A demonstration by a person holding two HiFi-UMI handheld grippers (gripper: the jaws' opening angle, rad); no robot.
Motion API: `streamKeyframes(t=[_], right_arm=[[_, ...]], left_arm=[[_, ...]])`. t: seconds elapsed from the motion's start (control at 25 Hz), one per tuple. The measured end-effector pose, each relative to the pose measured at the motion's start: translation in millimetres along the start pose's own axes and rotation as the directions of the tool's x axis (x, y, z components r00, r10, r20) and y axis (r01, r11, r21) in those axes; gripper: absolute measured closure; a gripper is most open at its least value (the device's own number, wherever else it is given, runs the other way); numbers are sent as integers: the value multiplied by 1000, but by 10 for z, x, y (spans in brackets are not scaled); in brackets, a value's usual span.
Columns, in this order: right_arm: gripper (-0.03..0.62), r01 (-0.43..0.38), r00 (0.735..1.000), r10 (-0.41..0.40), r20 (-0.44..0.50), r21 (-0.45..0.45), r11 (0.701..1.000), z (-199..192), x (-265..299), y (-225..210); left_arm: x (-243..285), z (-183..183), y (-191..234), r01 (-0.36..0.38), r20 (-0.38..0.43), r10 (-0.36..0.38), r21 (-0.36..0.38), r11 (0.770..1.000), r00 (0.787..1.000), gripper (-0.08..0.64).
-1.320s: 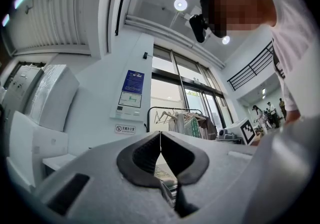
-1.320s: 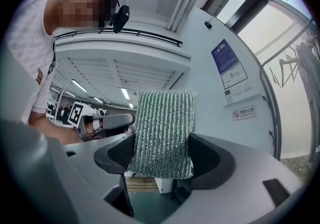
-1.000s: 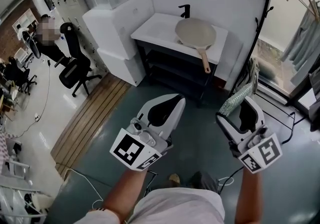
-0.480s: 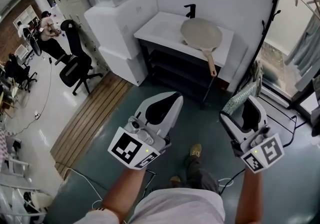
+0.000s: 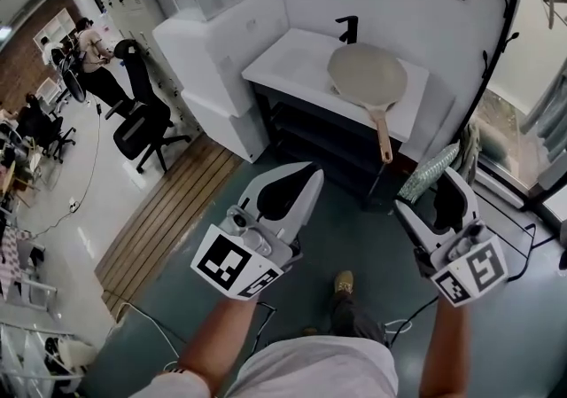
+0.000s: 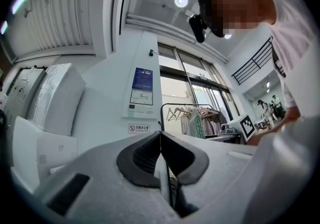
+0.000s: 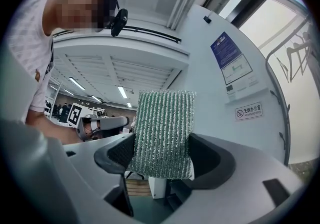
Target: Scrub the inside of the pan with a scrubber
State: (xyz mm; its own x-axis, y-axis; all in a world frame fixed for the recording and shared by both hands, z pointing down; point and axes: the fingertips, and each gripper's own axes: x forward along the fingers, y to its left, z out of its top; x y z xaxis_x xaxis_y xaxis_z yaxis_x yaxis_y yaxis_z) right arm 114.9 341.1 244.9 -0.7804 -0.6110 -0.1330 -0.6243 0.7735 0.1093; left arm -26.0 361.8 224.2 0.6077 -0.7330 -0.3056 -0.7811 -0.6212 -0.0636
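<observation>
A beige pan point(image 5: 368, 74) with a wooden handle point(image 5: 383, 136) lies on the white sink counter point(image 5: 275, 59) at the top of the head view. Both grippers hover well short of it, above the floor. My right gripper point(image 5: 440, 176) is shut on a green ribbed scrubber point(image 5: 429, 171), which fills the space between the jaws in the right gripper view, scrubber point(image 7: 163, 134). My left gripper point(image 5: 306, 176) is shut, its pads meeting with nothing between them, left gripper point(image 6: 160, 144).
A black tap point(image 5: 349, 28) stands behind the pan. White boxes point(image 5: 217, 50) are stacked left of the counter. A dark shelf unit point(image 5: 319, 144) sits under the counter. An office chair point(image 5: 142, 117) and a wooden floor strip point(image 5: 168, 210) lie to the left. People sit at the far left.
The view has shifted closer to the counter; the pan sits slightly lower and to the right in the head view. Both grippers keep their pose and grip.
</observation>
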Motion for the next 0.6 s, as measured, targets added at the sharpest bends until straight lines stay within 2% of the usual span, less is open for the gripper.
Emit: streamKeyframes(t=[0.6], right_arm=[[247, -43, 999, 43, -2, 12, 999, -237, 655, -1563]], left_arm=[[1373, -441, 718, -63, -53, 65, 26, 998, 997, 545]])
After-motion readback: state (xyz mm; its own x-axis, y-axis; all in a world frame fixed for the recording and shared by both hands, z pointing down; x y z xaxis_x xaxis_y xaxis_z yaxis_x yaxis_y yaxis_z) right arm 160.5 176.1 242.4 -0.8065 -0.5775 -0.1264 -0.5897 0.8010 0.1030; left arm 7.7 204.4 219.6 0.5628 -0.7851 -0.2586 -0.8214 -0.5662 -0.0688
